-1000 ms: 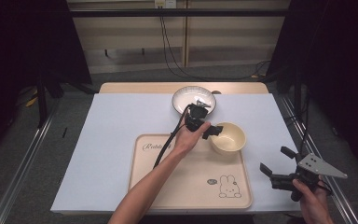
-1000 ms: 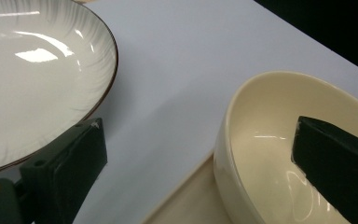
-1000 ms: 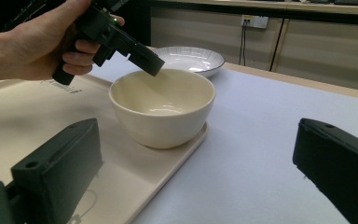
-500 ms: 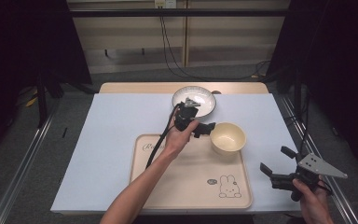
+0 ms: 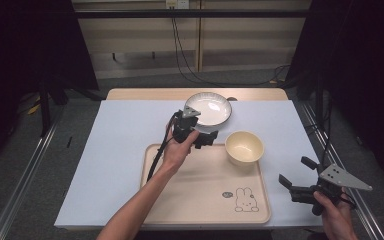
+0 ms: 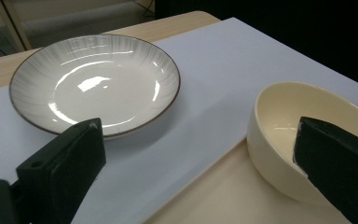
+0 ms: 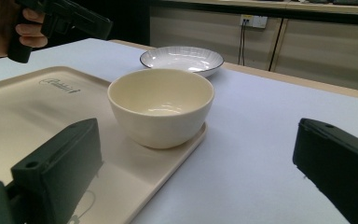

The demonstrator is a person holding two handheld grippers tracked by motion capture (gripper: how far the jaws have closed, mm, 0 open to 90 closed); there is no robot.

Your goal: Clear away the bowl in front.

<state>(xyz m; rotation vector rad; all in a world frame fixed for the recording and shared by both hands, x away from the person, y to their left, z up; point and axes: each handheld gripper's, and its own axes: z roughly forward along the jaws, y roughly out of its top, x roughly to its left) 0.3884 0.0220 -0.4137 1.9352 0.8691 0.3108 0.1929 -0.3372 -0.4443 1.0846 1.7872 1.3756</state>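
A cream bowl (image 5: 244,147) (image 6: 284,135) (image 7: 161,105) stands upright on the far right corner of a beige tray (image 5: 195,195) (image 7: 23,107). Just beyond the tray a white ribbed plate (image 5: 208,110) (image 6: 98,86) (image 7: 182,58) lies on the table sheet. My left gripper (image 5: 209,137) (image 6: 198,135) hovers at the tray's far edge, left of the bowl, open and holding nothing. In its view the plate is ahead on the left and the bowl by the right jaw. My right gripper (image 5: 296,172) (image 7: 196,135) is low at the table's front right, open and pointed at the bowl.
A pale sheet (image 5: 105,150) covers the table, with a wooden strip (image 5: 145,94) at the far edge. The tray carries a rabbit drawing (image 5: 245,199). Metal rails (image 5: 25,175) run along both sides, and cables (image 5: 180,55) hang behind.
My left gripper has drawn back to the left, away from the bowl's rim, and the bowl stays on the tray corner. The right gripper has not moved.
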